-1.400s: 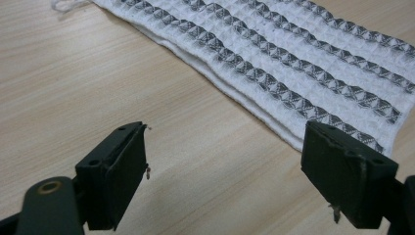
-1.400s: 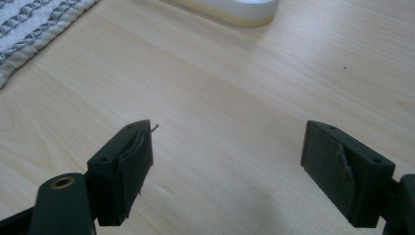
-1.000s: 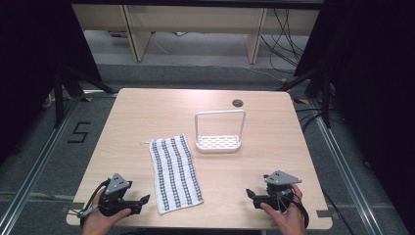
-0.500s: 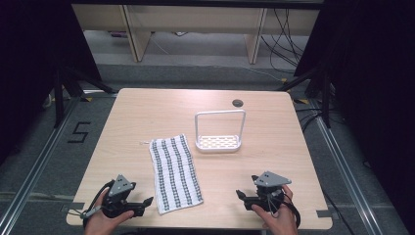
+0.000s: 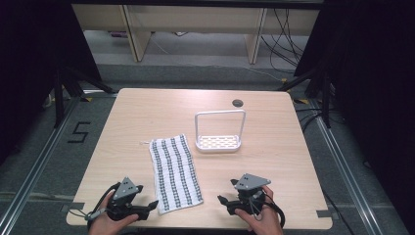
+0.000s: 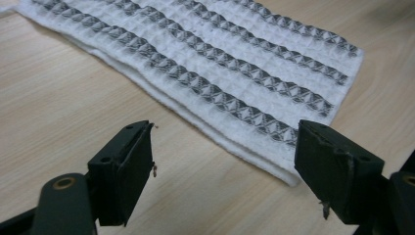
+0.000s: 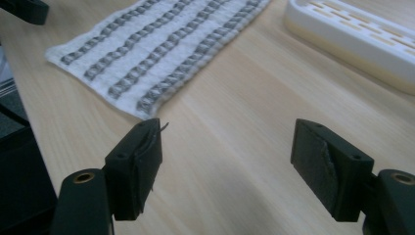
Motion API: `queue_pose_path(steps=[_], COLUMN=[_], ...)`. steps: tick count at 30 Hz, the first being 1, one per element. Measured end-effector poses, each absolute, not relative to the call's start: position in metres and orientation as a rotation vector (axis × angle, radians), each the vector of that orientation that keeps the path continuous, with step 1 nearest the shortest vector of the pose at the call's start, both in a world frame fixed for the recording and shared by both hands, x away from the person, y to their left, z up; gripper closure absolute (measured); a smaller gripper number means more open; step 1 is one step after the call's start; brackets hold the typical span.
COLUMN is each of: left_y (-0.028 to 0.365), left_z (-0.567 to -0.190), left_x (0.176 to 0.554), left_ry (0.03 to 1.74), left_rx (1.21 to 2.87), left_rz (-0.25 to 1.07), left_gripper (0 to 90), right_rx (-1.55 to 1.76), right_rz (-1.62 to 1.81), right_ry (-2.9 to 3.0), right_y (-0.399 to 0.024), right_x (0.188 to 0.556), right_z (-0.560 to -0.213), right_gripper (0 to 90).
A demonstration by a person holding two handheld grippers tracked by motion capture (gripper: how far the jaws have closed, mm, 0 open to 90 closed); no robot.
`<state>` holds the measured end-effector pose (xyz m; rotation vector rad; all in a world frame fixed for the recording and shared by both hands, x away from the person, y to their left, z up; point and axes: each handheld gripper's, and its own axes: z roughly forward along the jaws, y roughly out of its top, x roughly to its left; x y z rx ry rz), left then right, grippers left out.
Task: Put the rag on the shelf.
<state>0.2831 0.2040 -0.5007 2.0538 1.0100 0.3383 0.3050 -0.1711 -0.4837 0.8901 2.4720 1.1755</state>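
A striped towel (image 5: 175, 174) lies flat on the table (image 5: 274, 161), between the left gripper (image 5: 150, 208) and right gripper (image 5: 222, 201), ahead of both pairs of spread jaws, which have just been closing on nothing.

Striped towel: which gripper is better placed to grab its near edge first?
Probably left. The left gripper sits open right at the striped towel near corner; the right gripper, also open, is still apart from it across bare table.
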Motion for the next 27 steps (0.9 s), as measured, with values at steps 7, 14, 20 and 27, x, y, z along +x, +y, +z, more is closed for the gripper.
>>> queue_pose_path(steps=[7, 14, 20, 27], left_y=[0.197, 0.188, 0.184, 0.18], left_z=[-0.501, -0.502, -0.502, -0.505], left_x=[0.279, 0.276, 0.272, 0.266], left_ry=[0.985, 0.948, 0.928, 0.922], left_rx=[2.072, 2.109, 2.124, 2.156], left_rz=[0.288, 0.279, 0.25, 0.257], left_gripper=[26.5, 29.6, 33.2, 36.7], right_rx=[0.83, 0.796, 0.763, 0.767], right_rz=[1.16, 1.144, 1.14, 1.139], right_ry=[2.543, 2.578, 2.601, 2.599], right_y=[-0.149, -0.135, -0.127, -0.117], right_x=[0.306, 0.307, 0.31, 0.313], right_z=[-0.488, -0.49, -0.492, -0.495], right_gripper=[34.2, 36.5, 37.6, 38.3])
